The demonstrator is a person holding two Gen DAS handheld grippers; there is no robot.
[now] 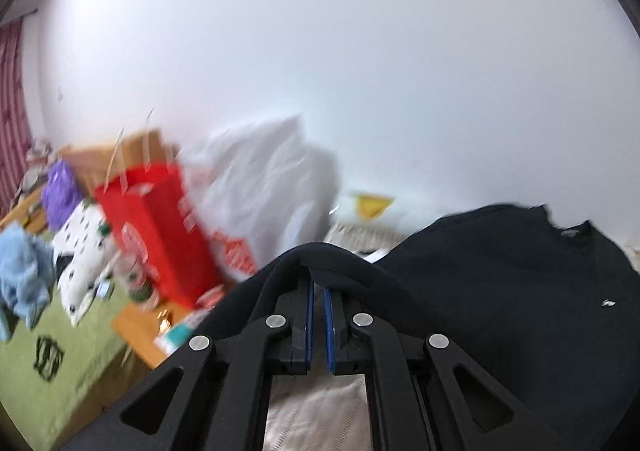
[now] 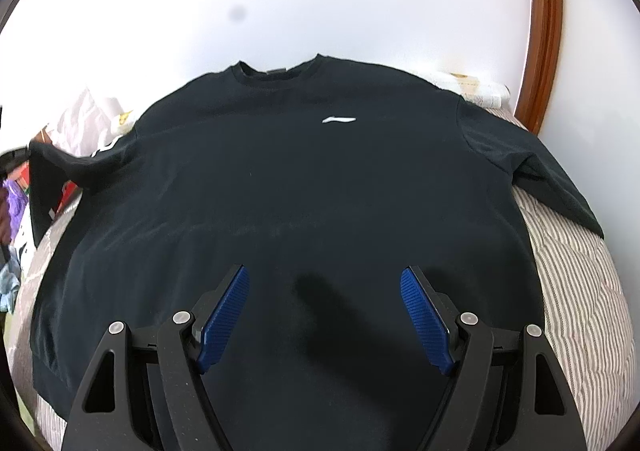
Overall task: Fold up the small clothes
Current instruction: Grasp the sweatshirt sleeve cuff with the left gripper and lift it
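A black sweatshirt (image 2: 300,171) with a small white chest logo lies spread front-up on the striped bed cover (image 2: 580,271), collar toward the wall. My left gripper (image 1: 317,283) is shut on a fold of its left sleeve, and the dark cloth (image 1: 500,283) drapes over the fingertips and is lifted off the bed. In the right wrist view that sleeve (image 2: 52,167) is raised at the far left. My right gripper (image 2: 325,275) hovers open over the lower middle of the sweatshirt, nothing between its blue pads (image 2: 224,315).
Left of the bed stand a red paper bag (image 1: 160,227) and a white plastic bag (image 1: 264,187). A light blue cloth (image 1: 24,263) and a purple item (image 1: 60,191) lie by a green mat (image 1: 48,331). A wooden frame (image 2: 544,31) rises at the right.
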